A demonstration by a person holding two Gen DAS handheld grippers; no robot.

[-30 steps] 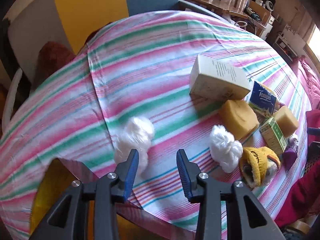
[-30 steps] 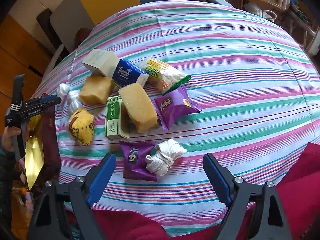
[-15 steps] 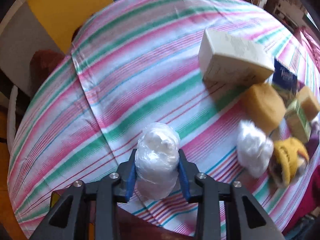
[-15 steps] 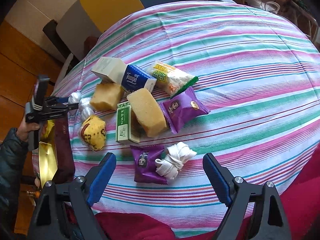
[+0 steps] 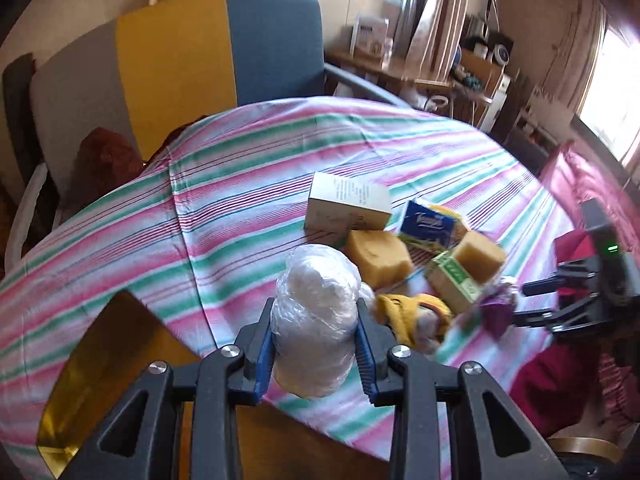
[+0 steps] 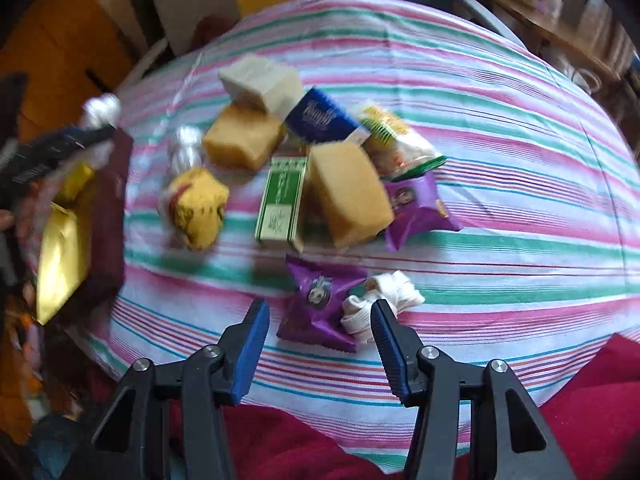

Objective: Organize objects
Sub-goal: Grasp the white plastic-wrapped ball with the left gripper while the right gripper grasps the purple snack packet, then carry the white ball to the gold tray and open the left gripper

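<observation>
Left claw (image 5: 316, 344) clenched on white wrapped bundle (image 5: 316, 320), lifted off bench (image 5: 240, 200). Right claw (image 6: 318, 332) half-closing, ungripped, above purple packet (image 6: 320, 304); packet sharply shown only in right view.

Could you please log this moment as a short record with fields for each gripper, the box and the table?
left gripper: shut on the clear-wrapped white bundle
right gripper: jaws just been closing, above the purple packet, pads not pressing
gold-lined box: open, at table edge
striped tablecloth: sponges, cartons, packets clustered
</observation>
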